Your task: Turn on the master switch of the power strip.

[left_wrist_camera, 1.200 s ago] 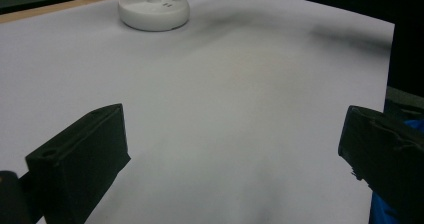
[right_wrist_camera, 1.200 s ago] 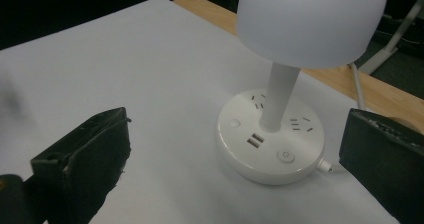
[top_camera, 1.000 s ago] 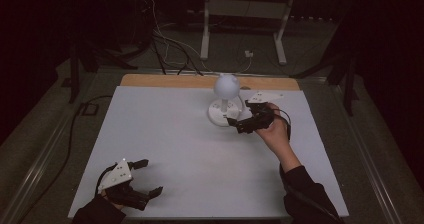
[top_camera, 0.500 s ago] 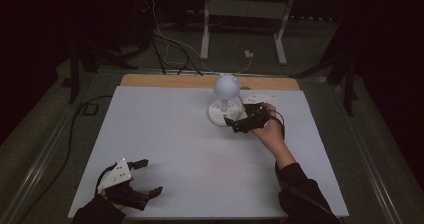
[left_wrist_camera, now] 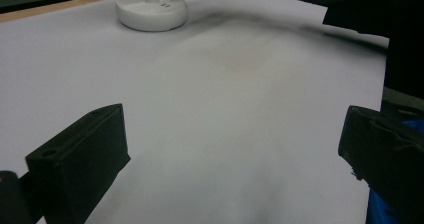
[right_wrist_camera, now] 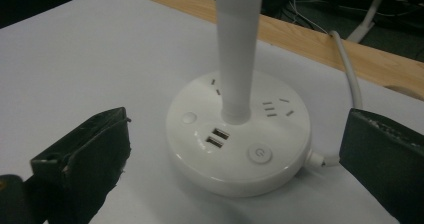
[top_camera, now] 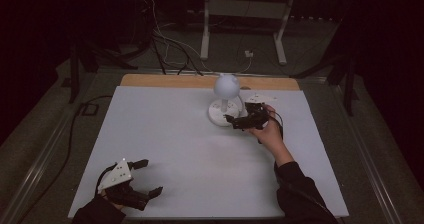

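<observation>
A white desk lamp (top_camera: 225,86) with a round head stands on a round base (top_camera: 219,116) at the back middle of the white table (top_camera: 165,134). My right gripper (top_camera: 231,122) is open just right of the base, its jaws pointing at it. In the right gripper view the base (right_wrist_camera: 240,149) lies between and beyond the wide-apart jaws, showing a power button (right_wrist_camera: 260,154), two USB ports (right_wrist_camera: 216,138) and the stem (right_wrist_camera: 237,59). My left gripper (top_camera: 149,176) rests open near the front left corner, holding nothing.
The lamp's white cord (right_wrist_camera: 345,69) runs off the back over the wooden edge strip (top_camera: 165,80). Cables and a metal stand (top_camera: 240,14) lie on the floor behind. In the left gripper view the lamp base (left_wrist_camera: 151,11) sits far ahead.
My right gripper has crept slightly left, closer to the lamp base. The left gripper has stayed where it was.
</observation>
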Demonstrator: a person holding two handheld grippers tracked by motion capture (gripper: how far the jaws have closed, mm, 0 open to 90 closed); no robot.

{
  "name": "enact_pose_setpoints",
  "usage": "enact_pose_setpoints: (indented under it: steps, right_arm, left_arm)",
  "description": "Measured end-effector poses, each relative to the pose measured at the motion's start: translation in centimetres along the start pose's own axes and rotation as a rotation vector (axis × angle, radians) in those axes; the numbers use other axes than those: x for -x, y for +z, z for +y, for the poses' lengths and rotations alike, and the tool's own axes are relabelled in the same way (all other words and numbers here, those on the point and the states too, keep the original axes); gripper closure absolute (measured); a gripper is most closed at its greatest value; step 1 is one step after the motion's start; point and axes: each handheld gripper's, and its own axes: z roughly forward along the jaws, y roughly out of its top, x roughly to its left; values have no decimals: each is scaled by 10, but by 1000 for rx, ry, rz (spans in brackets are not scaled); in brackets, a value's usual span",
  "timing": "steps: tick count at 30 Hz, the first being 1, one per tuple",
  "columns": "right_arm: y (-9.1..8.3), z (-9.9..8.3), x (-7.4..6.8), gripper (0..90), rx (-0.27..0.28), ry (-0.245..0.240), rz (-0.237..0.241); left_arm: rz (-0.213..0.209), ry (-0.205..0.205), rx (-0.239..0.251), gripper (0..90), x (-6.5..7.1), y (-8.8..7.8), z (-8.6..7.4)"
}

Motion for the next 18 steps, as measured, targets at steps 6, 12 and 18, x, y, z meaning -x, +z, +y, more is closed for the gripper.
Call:
enact_pose_setpoints:
  steps: [6,12,18]
  right_arm:
    - [7,-5,1,10,5,1,-21]
    - [13,-6,0,157,-11,13,-60]
    - [18,-6,-1,374,-26,28,-105]
  left_arm:
    - [0,-2,-2,0,0,0,0]
    - [0,-2,-3,0,0,0,0]
    - [0,-2,-4,0,0,0,0]
